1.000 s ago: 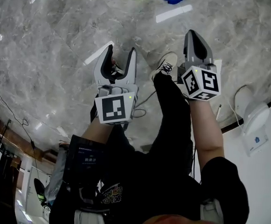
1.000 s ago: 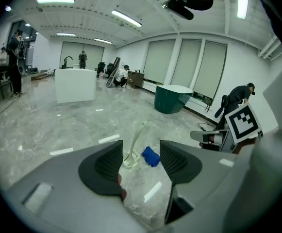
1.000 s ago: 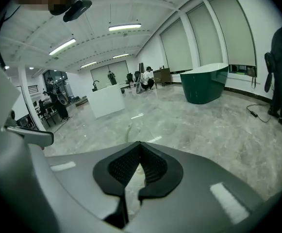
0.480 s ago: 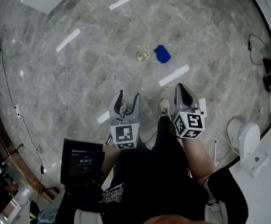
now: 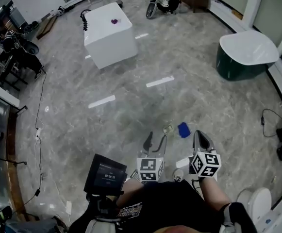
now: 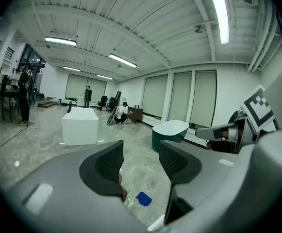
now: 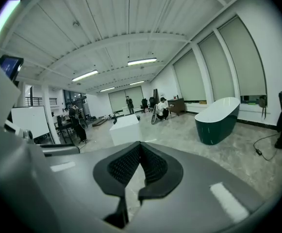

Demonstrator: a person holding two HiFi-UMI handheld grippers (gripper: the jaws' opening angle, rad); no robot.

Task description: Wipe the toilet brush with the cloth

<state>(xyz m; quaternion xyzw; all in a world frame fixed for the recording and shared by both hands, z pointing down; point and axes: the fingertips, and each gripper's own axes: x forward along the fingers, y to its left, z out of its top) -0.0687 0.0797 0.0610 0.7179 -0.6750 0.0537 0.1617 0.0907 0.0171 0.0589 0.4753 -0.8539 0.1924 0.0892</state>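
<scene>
- The left gripper (image 5: 156, 139) and the right gripper (image 5: 199, 138) are hanging side by side in front of the person's body. Nothing is being wiped yet, so the job in hand looks to be fetching the cloth.
- The blue cloth (image 5: 183, 129) is lying on the grey floor (image 5: 131, 106), beyond the jaw tips in the head view and well apart from both grippers. A small pale object (image 5: 168, 128) is sitting just beside it, too small to identify.
- I'm not making out the toilet brush in any view. The toilet (image 5: 258, 201) is showing at the lower right, a likely place to be looking for it.
- Doing this well probably means coming down on the cloth with the jaws wide and pinching a raised fold rather than scraping the floor. That is keeping the other gripper free for the brush handle.
- The left gripper's jaws are standing well apart, having just been closing a little. Nothing is sitting between the pads; only floor and the distant cloth are showing through the gap.
- The right gripper's jaws are meeting at the tips and gripping nothing. They'll be needing to open before taking anything.
</scene>
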